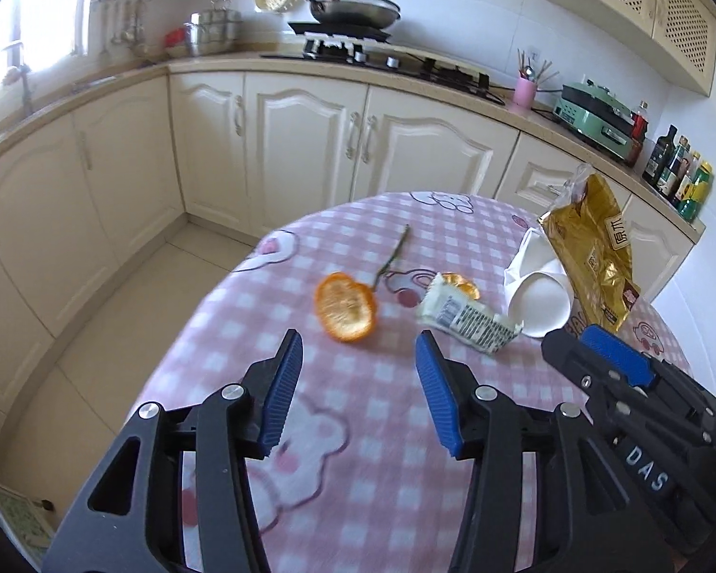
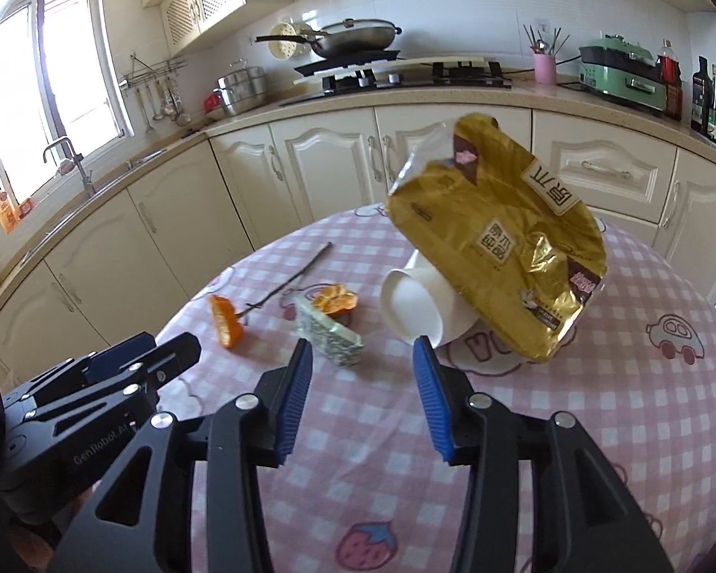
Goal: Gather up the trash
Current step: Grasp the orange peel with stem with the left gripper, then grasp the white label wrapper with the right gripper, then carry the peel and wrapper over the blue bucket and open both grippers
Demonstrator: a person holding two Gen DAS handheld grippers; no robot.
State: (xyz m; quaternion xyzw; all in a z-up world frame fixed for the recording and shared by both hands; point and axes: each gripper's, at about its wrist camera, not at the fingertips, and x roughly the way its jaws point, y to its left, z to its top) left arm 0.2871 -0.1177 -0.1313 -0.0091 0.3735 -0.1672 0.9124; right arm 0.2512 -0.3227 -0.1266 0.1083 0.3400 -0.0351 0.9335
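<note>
Trash lies on a round table with a pink checked cloth [image 1: 358,429] [image 2: 620,406]. An orange peel [image 1: 345,304] [image 2: 225,321] lies just ahead of my open, empty left gripper [image 1: 359,348]. Beyond it are a thin twig [image 1: 394,255] [image 2: 289,281], a crumpled printed wrapper [image 1: 468,320] [image 2: 329,336] and a second orange piece [image 1: 460,282] [image 2: 334,301]. A tipped white paper cup [image 1: 539,301] [image 2: 413,301] lies under a gold snack bag [image 1: 592,248] [image 2: 501,248]. My right gripper [image 2: 362,351] is open and empty, just short of the cup and wrapper; it also shows in the left wrist view [image 1: 596,358].
Cream kitchen cabinets [image 1: 305,143] curve behind the table, with a stove and pan [image 1: 353,9], a pink utensil cup [image 1: 525,90], a green appliance [image 1: 596,114] and bottles [image 1: 678,172] on the counter. A sink and window [image 2: 62,110] are at the left. Tiled floor [image 1: 119,310] lies left of the table.
</note>
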